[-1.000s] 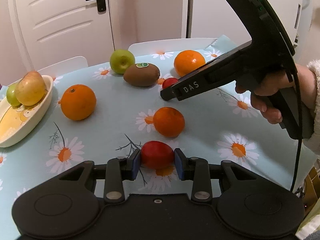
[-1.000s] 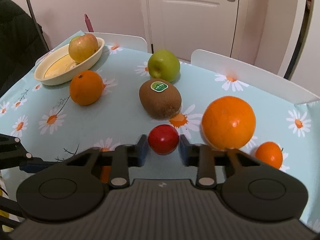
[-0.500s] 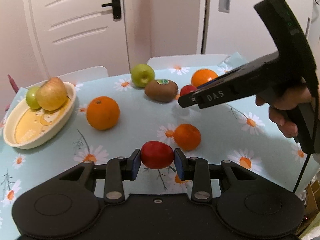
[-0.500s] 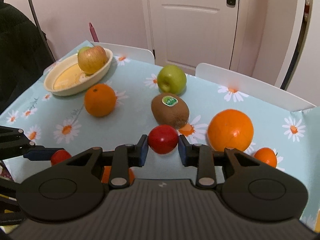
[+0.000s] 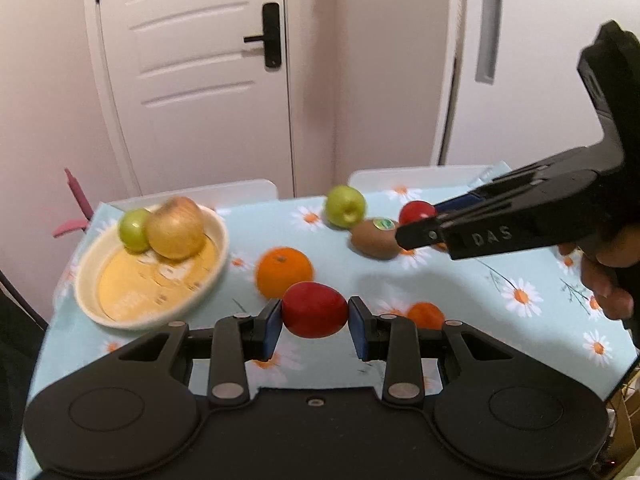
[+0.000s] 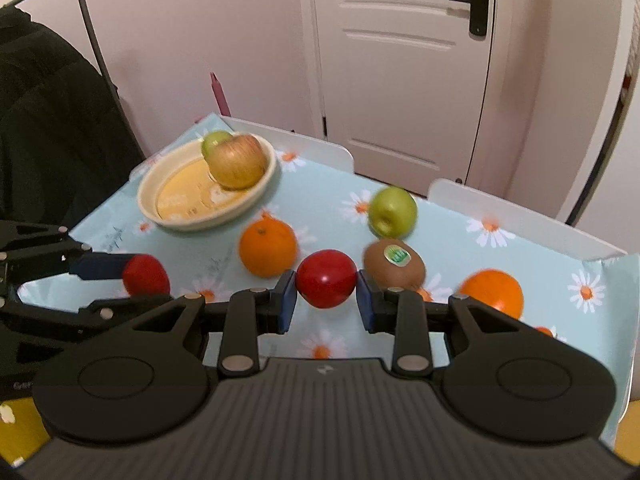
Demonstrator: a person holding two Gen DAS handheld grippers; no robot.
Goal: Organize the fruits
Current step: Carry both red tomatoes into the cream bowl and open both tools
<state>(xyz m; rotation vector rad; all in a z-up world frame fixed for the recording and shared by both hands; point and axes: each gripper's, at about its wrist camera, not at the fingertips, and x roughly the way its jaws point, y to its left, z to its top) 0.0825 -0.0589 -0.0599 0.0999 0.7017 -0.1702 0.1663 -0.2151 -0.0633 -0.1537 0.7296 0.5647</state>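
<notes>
Fruits lie spread over the daisy-print tabletop (image 5: 520, 280), and two small red ones are off it. The left claw (image 5: 315, 322) is clenched on a red fruit (image 5: 315, 310), its blue pads pressing both sides, held above the near part of the tabletop. The right claw (image 6: 326, 298) grips a second red fruit (image 6: 326, 278) the same way, in the air near the kiwi (image 6: 394, 265).

A cream bowl (image 6: 160, 184) sits at the far left corner, holding a yellow-red apple (image 6: 237, 162) and a small green fruit (image 6: 214, 140) touching behind it. A large orange (image 6: 267, 247) rests near the bowl. A green apple (image 6: 392, 211) sits toward the far edge, just beyond the stickered kiwi. Another orange (image 6: 494, 292) lies toward the right edge, and a small orange (image 5: 426, 314) near the front.
</notes>
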